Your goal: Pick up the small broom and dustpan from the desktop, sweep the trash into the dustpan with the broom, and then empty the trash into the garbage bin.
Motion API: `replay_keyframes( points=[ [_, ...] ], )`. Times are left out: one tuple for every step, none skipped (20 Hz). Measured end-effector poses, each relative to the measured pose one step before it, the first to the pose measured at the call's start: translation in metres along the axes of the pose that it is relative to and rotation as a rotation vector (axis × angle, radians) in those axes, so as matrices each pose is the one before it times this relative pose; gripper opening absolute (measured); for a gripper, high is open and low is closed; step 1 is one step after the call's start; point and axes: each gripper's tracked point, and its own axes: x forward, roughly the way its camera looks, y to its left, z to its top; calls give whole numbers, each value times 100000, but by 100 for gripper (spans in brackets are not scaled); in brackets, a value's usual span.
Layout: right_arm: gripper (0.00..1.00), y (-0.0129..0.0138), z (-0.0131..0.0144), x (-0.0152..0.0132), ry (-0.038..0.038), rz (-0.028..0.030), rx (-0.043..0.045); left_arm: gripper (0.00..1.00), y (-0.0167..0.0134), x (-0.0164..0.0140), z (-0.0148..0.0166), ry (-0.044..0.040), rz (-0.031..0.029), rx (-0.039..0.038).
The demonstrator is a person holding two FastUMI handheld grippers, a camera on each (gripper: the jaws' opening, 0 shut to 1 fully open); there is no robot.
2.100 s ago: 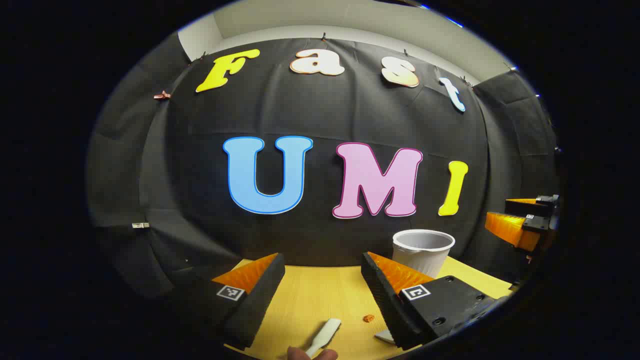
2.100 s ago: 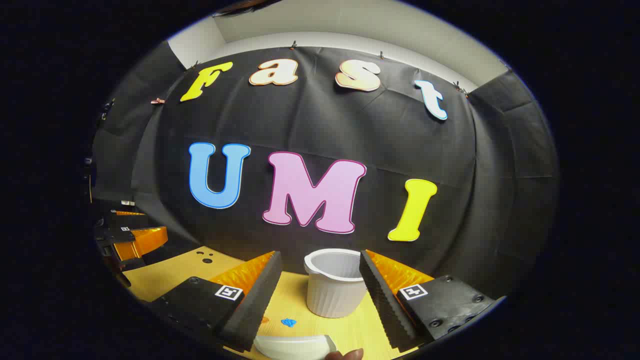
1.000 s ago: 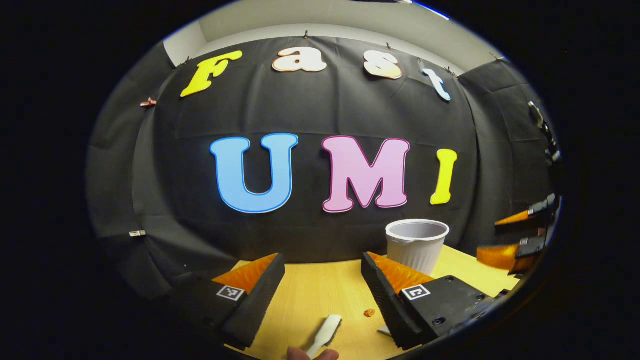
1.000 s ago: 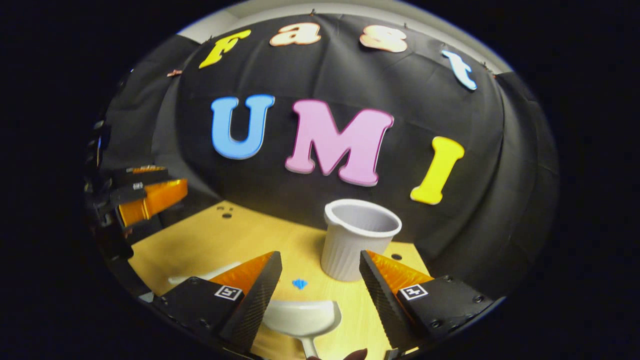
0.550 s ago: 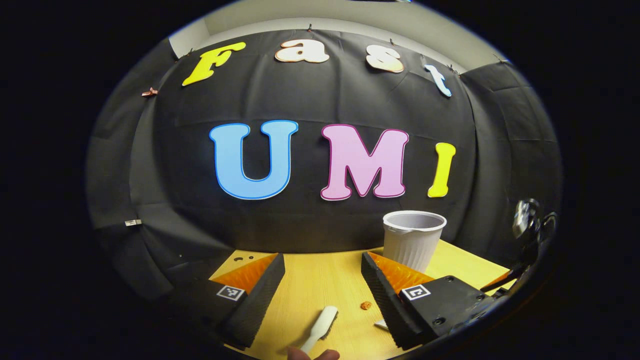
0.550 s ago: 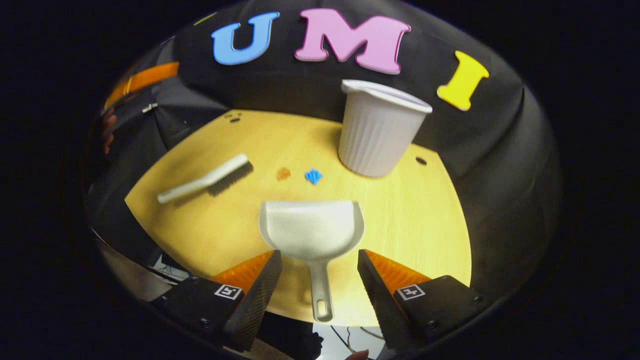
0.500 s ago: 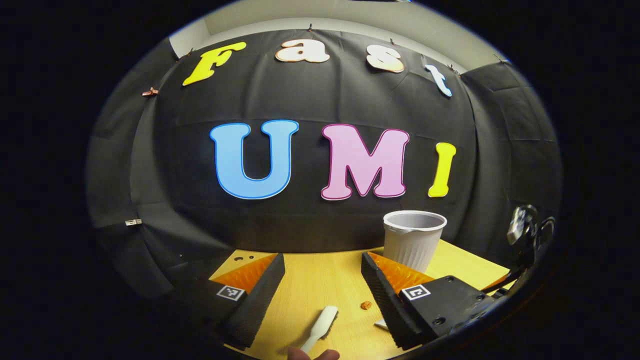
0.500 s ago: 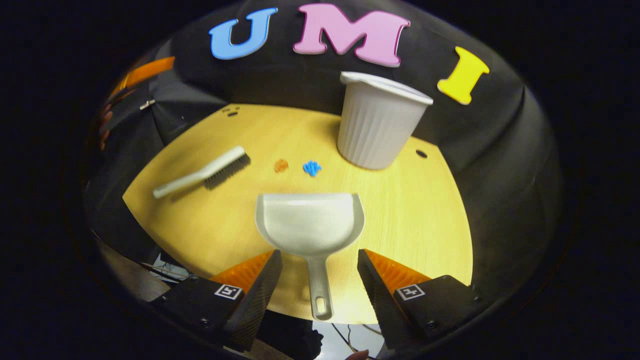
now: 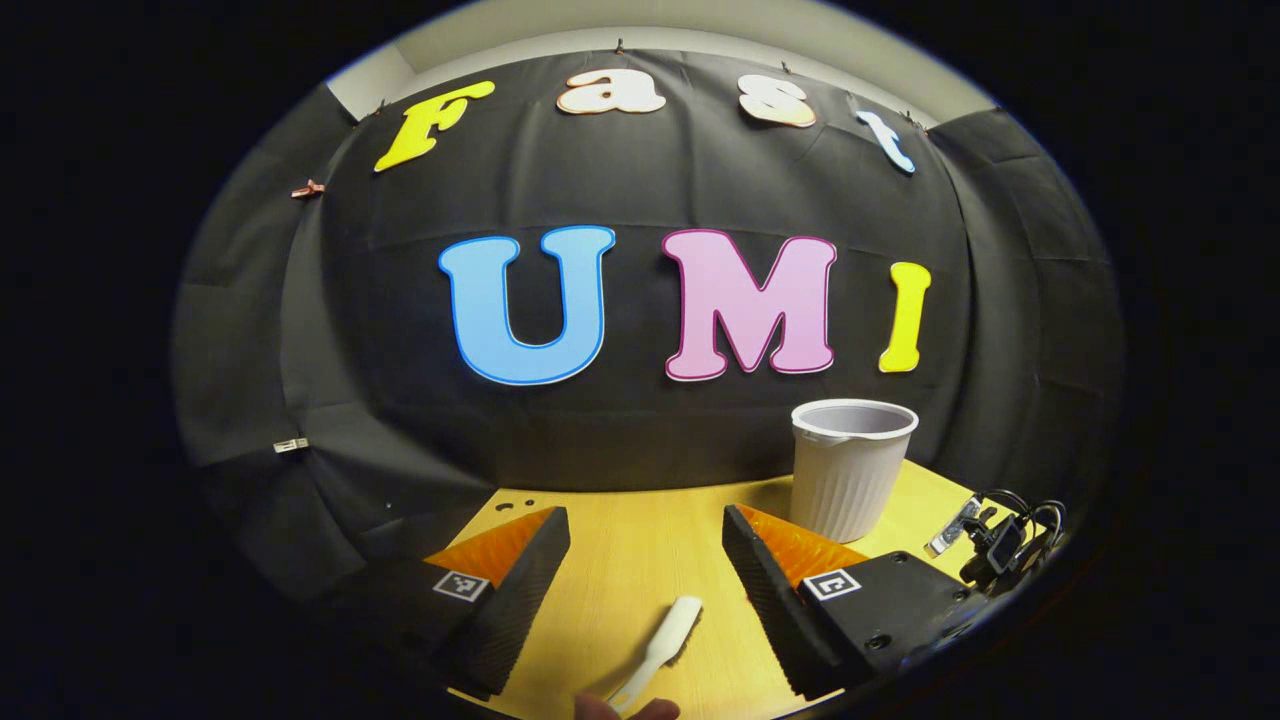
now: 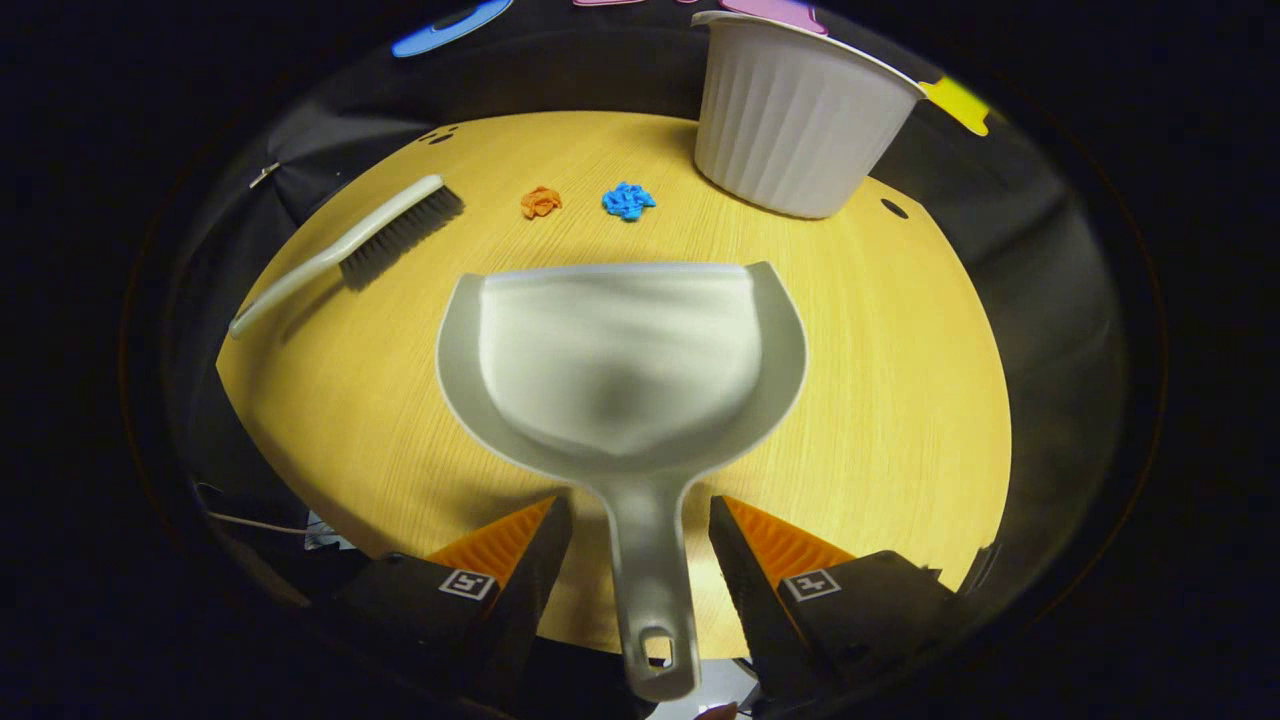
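In the right gripper view a white dustpan (image 10: 620, 350) lies flat on the wooden desktop (image 10: 900, 380), its handle (image 10: 650, 580) pointing back at me. My right gripper (image 10: 640, 510) is open, one finger on each side of that handle, with gaps on both sides. The white broom (image 10: 350, 250) with dark bristles lies at the left. An orange scrap (image 10: 541, 201) and a blue scrap (image 10: 628, 200) sit beyond the pan's mouth. In the left gripper view my left gripper (image 9: 645, 520) hangs open above the desktop (image 9: 620, 570), the broom (image 9: 660, 640) lying low between its fingers.
A white ribbed bin (image 10: 800, 120) stands at the back right of the desk, just past the scraps; the left gripper view has the bin (image 9: 850, 470) to the right. A black device with cables (image 9: 1000, 540) sits at the desk's right edge. A fingertip (image 9: 625, 708) shows at the bottom.
My right gripper has tipped downward and closed in on the dustpan, whose handle now lies between its fingers. The left gripper has only shifted slightly.
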Motion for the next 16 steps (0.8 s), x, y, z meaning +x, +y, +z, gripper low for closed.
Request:
replay_keyframes(
  points=[
    [88, 88, 186, 376, 153, 416, 125, 98, 243, -102, -199, 401, 1518, 207],
    [87, 175, 183, 398, 169, 795, 630, 98, 238, -56, 43, 112, 1209, 480],
    [86, 325, 530, 488, -933, 1893, 1598, 98, 133, -64, -131, 88, 1236, 740],
    [85, 231, 185, -45, 93, 1832, 1432, 98, 119, -7, -202, 578, 1003, 708],
    [82, 180, 77, 164, 501, 1363, 1639, 98, 51, 112, -433, 1073, 694, 285],
    [79, -26, 361, 254, -905, -210, 703, 98, -3, 133, -422, 1365, 380, -23],
    [70, -354, 523, -258, 21, -285, -307, 98, -165, 98, -699, 1859, -33, -63],
    [63, 53, -134, 343, 531, 324, 774, 98, -231, 218, -597, 2186, -531, -8],
    [39, -30, 251, -89, -976, 369, -456, 98, -211, 295, -868, 2994, -796, -139],
    [39, -25, 35, 152, -754, 695, -1213, 98, -371, 389, -993, 3933, -2354, -617],
    [38, 2, 68, -180, -666, 920, -1098, 98, -437, 443, -1317, 4947, -2082, -237],
    [37, 160, -159, -255, -811, 1309, -839, 99, -145, 584, -1389, 5142, -1818, 234],
    [34, 140, 223, -372, -1452, 1504, -678, 98, -183, 486, -1431, 5500, -1985, 919],
    [37, 100, 410, -422, -2437, 1339, -975, 98, -26, 649, -1240, 5197, -1699, 1360],
    [37, -18, 502, -493, -1826, 1014, -1798, 98, -217, 551, -1418, 5561, -2046, 1758],
    [37, -27, 252, -427, -1247, 353, -1801, 98, -92, 802, -1552, 5651, -2278, 2073]
  ],
)
